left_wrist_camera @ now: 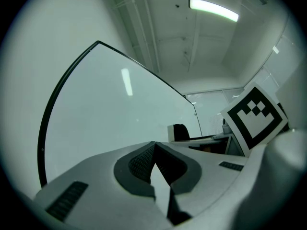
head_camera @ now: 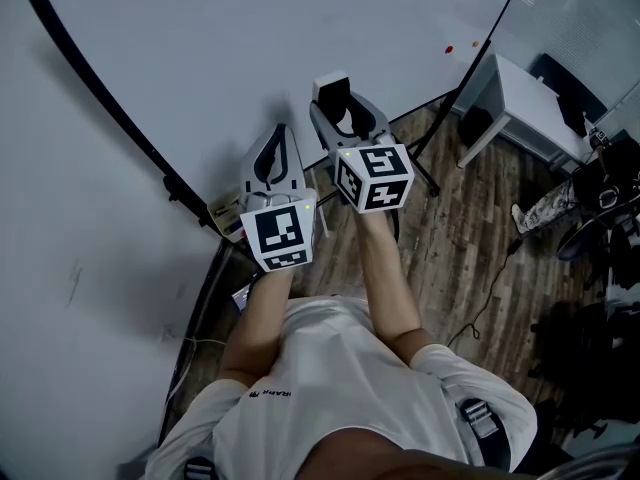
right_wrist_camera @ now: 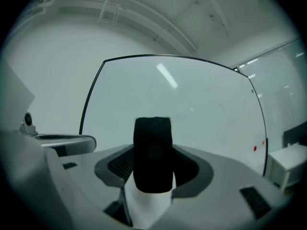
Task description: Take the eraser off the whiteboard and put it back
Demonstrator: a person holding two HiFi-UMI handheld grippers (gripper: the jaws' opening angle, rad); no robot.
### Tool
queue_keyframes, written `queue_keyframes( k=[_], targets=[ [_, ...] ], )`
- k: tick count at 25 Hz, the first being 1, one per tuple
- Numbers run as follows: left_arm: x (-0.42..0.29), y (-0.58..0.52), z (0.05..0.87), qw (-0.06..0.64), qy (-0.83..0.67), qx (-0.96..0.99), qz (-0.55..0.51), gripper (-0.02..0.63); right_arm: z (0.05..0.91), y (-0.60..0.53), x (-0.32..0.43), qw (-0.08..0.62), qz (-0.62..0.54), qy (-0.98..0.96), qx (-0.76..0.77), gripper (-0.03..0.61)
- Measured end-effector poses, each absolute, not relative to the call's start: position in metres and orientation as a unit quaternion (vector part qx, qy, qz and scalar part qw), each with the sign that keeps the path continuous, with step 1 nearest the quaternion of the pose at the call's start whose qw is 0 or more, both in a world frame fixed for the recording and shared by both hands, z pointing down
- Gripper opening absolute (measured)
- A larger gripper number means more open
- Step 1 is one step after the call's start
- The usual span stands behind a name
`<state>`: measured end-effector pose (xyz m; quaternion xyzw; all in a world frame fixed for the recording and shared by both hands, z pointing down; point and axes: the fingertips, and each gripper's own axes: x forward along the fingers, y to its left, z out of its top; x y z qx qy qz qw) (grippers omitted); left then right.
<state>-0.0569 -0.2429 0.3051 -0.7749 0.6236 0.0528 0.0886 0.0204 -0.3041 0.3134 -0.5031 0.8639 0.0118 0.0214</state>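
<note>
White shirt (head_camera: pixel 340 398) and both my forearms sit closest, low in the head view. My right claw (head_camera: pixel 343 103) pinches the eraser (right_wrist_camera: pixel 152 153), its black felt face turned back toward me, just before the whiteboard (head_camera: pixel 250 38); whether it touches I cannot tell. My left claw (left_wrist_camera: pixel 153 146) is pressed together and empty, beside the right. Dark wood-plank floor (head_camera: pixel 455 238) spreads below the board, and a white table (head_camera: pixel 520 103) stands off to the right.
</note>
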Motion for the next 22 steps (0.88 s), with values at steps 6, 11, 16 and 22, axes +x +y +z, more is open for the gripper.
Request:
queue_keyframes(
  k=[6,11,16,22],
  targets=[
    [-0.056,-0.24,0.307,0.088,0.62,-0.778,0.053,0.002,0.314,-0.296,0.026,0.025,0.014,0.86,-0.51,0.235],
    [-0.055,-0.239,0.307,0.086,0.618,-0.78,0.052,0.003,0.315,-0.29,0.028,0.027,0.016,0.858,-0.513,0.235],
    [-0.052,-0.238,0.307,0.084,0.617,-0.781,0.052,0.003,0.315,-0.284,0.03,0.029,0.019,0.857,-0.514,0.235],
    [-0.047,-0.235,0.305,0.085,0.615,-0.782,0.05,0.002,0.315,-0.276,0.035,0.032,0.018,0.855,-0.517,0.235]
  ],
)
